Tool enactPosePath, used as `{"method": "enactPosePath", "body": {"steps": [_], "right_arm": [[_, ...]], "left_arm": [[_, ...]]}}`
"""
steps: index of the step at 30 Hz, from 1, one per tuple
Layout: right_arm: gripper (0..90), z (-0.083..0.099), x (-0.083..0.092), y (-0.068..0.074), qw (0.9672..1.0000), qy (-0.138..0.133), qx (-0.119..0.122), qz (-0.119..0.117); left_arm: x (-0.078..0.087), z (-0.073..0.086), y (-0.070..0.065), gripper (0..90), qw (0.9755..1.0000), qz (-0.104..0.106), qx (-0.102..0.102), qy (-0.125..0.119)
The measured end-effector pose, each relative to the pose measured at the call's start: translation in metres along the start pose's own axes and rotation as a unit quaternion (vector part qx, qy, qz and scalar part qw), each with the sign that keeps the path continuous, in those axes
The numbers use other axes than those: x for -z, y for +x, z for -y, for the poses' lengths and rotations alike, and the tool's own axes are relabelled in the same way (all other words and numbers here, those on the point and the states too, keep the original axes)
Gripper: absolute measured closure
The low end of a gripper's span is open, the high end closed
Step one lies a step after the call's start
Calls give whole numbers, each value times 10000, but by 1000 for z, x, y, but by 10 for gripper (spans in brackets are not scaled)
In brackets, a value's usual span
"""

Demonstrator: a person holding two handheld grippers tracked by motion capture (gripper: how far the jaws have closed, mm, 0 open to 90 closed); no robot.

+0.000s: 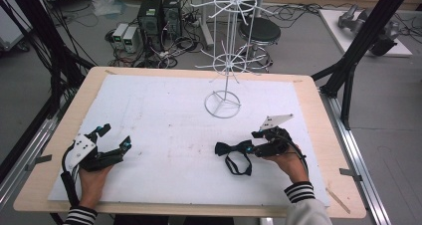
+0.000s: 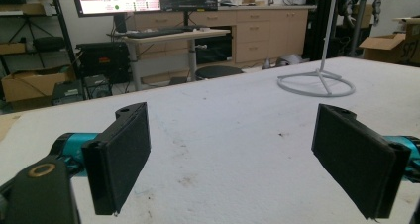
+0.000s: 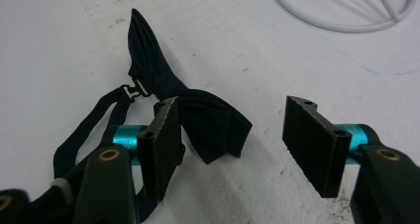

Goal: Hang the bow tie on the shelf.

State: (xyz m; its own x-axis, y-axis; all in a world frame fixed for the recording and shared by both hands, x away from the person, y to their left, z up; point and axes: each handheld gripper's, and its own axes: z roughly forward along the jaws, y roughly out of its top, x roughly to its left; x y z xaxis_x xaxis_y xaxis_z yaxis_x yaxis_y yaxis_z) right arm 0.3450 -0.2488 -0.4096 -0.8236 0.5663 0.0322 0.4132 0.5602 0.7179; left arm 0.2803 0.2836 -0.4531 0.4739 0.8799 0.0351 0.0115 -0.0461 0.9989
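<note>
- Right gripper point(image 3: 233, 142): jaws part-spread, straddling one wing of the bow tie point(image 3: 198, 117); one pad sits against the fabric, the other stands clear of it. No pinch yet.
- Left gripper point(image 2: 247, 157): jaws spread wide, nothing between them, resting low over the white mat point(image 2: 237, 120).
- Bow tie point(image 1: 234, 149) lies flat on the mat, front right of centre, strap point(image 1: 238, 166) looped toward the person.
- Judgement: best to close on the pleated wing near the knot, low to the mat, so the soft cloth doesn't slip out.
- Materials: tie is dark, matte pleated fabric with a small metal clasp; pads ribbed black; mat chalky, scuffed.
- Wire display stand point(image 1: 226, 60) behind: thin white rods, ring base.
</note>
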Motion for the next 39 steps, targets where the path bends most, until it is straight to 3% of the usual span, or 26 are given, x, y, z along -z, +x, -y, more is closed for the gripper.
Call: {"method": "enactPosePath", "body": {"steps": [20, 23, 32, 39], "right_arm": [[566, 2, -12, -1, 9991, 370, 5, -188], [630, 2, -14, 0, 9985, 514, 70, -196], [813, 0, -13, 3, 9981, 547, 241, -168], [857, -1, -13, 6, 9976, 547, 315, -284]], "left_arm": [[0, 0, 0, 156, 10000, -3, -7, 7], [0, 0, 0, 156, 10000, -2, -5, 7], [0, 0, 0, 156, 10000, -1, -5, 6], [0, 0, 0, 156, 10000, 0, -4, 2]]}}
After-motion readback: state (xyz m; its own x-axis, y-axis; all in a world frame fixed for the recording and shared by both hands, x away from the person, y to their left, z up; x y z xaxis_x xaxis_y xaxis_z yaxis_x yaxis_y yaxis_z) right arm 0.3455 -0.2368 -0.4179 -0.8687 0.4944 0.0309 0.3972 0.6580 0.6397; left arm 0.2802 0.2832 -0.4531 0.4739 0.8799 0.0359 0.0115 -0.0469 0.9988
